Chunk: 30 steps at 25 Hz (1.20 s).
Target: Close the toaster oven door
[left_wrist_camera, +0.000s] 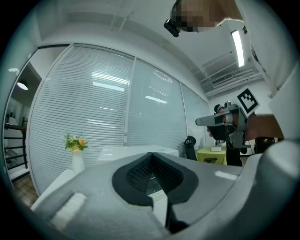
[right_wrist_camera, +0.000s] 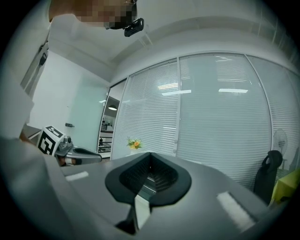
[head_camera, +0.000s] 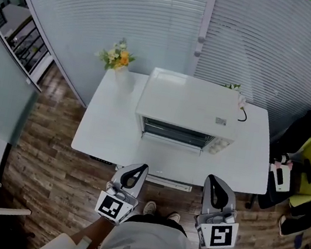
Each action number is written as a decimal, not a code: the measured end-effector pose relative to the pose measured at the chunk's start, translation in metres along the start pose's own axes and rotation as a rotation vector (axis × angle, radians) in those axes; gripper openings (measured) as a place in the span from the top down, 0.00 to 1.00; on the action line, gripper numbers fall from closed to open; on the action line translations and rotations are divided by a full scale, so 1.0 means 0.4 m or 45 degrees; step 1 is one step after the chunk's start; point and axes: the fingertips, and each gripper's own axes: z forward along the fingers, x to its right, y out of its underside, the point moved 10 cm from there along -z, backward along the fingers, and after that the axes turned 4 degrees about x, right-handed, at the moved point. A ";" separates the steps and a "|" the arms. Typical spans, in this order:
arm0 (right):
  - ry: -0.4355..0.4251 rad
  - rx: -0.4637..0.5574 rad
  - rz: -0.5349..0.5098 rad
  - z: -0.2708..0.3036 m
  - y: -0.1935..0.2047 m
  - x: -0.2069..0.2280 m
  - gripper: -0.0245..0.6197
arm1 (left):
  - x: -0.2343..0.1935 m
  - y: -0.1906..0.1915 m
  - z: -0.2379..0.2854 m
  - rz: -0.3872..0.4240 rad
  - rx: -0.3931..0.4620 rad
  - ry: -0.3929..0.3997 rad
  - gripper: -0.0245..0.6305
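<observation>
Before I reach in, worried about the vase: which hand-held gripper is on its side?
The left hand-held gripper: the vase stands at the table's far left corner; the right hand-held gripper hangs further right.

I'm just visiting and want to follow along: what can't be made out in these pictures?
- Head view: the toaster oven's inside is too dark and small to show any contents.
- Head view: the label on its top is too small to read.
- Left gripper view: the left gripper's shut jaws hide the oven door.
- Right gripper view: the right gripper's shut jaws hide the door too.
</observation>
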 end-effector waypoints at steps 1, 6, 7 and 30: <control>0.000 -0.001 -0.003 0.000 0.002 0.002 0.95 | -0.002 0.020 -0.005 0.001 -0.022 -0.005 0.96; 0.008 0.000 0.007 0.001 0.004 0.010 0.95 | -0.005 0.095 -0.030 0.037 -0.098 -0.030 0.96; 0.008 -0.001 0.007 -0.001 0.003 0.011 0.95 | -0.004 0.114 -0.036 0.035 -0.116 -0.030 0.96; -0.020 -0.001 0.009 0.005 -0.008 0.020 0.95 | -0.021 0.494 -0.164 -0.055 -0.561 -0.143 0.86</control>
